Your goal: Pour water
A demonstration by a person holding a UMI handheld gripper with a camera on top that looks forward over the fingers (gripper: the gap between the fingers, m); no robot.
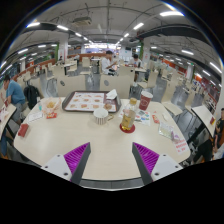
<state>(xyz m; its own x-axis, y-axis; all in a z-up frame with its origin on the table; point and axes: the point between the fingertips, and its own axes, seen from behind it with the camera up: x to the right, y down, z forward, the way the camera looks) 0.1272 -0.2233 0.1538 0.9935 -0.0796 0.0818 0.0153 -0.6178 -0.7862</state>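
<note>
The hand-held gripper hangs open and empty over the counter, an upright bottle standing beyond at one o'clock.

Smooth matt pale table, clear glossy plastic cup, paper tray liner

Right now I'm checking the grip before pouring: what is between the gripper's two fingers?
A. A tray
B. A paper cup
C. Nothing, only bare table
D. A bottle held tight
C: the gripper is open, with only bare round table between its fingers; the bottle stands beyond them.
</note>
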